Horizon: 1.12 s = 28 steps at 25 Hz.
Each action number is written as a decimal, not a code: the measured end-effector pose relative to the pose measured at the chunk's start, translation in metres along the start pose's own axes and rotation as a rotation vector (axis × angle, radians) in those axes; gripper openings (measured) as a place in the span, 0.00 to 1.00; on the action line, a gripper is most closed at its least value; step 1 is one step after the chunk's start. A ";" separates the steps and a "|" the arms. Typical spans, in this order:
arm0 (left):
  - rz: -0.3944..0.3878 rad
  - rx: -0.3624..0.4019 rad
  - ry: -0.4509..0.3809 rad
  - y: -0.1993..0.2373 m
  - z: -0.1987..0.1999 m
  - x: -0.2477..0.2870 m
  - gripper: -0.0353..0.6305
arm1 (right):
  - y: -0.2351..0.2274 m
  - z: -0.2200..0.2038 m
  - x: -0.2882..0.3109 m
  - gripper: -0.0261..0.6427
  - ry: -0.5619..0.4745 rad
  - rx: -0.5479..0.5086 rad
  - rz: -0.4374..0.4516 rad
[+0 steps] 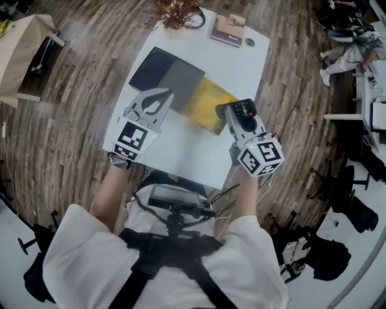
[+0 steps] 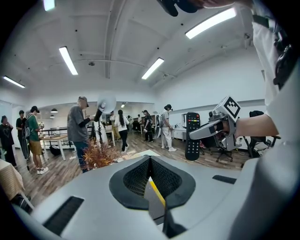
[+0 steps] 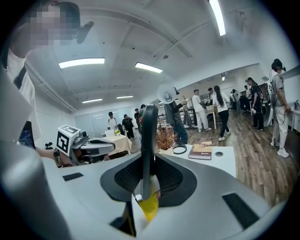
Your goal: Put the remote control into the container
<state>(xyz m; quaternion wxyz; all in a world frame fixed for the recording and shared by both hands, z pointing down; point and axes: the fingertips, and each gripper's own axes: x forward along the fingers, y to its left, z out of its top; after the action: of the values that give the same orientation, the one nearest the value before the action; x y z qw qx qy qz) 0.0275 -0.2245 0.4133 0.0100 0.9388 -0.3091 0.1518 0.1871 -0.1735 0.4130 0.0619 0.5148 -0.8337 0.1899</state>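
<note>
The black remote control (image 1: 239, 108) hangs above the table's right half with my right gripper (image 1: 235, 114) shut on it. In the right gripper view the remote (image 3: 149, 136) stands edge-on between the pads. From the left gripper view the remote (image 2: 192, 136) hangs upright from that gripper (image 2: 212, 130). The container (image 1: 166, 75) is a flat dark grey box with a yellow part (image 1: 208, 102), on the white table just ahead of both grippers. My left gripper (image 1: 163, 94) hovers over the container's near left edge, its fingertips together and nothing between them.
At the far end of the white table (image 1: 181, 151) are a dried plant (image 1: 178, 12), a brown book (image 1: 228, 29) and a small round disc (image 1: 249, 42). Several people stand in the room beyond. Office chairs and bags (image 1: 356, 205) stand on the wooden floor to the right.
</note>
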 end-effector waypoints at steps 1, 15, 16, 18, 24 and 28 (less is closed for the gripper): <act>0.003 -0.005 0.004 0.001 -0.002 0.001 0.07 | -0.001 -0.002 0.002 0.16 0.006 0.001 0.002; 0.009 -0.037 0.038 0.008 -0.019 0.011 0.07 | -0.013 -0.031 0.024 0.16 0.094 0.042 0.019; 0.008 -0.038 0.041 0.008 -0.021 0.012 0.07 | -0.014 -0.034 0.025 0.16 0.104 0.045 0.019; 0.004 -0.039 0.046 0.008 -0.023 0.014 0.07 | -0.016 -0.039 0.028 0.16 0.123 0.047 0.019; -0.004 -0.045 0.054 0.004 -0.026 0.019 0.07 | -0.018 -0.053 0.034 0.16 0.161 0.065 0.019; -0.010 -0.052 0.053 0.003 -0.026 0.023 0.07 | -0.020 -0.061 0.043 0.16 0.188 0.068 0.026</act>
<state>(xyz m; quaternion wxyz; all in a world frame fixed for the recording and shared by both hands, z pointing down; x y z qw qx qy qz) 0.0355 -0.2373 0.4446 0.0433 0.9355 -0.3078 0.1683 0.1791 -0.1945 0.4869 0.1199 0.4858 -0.8238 0.2664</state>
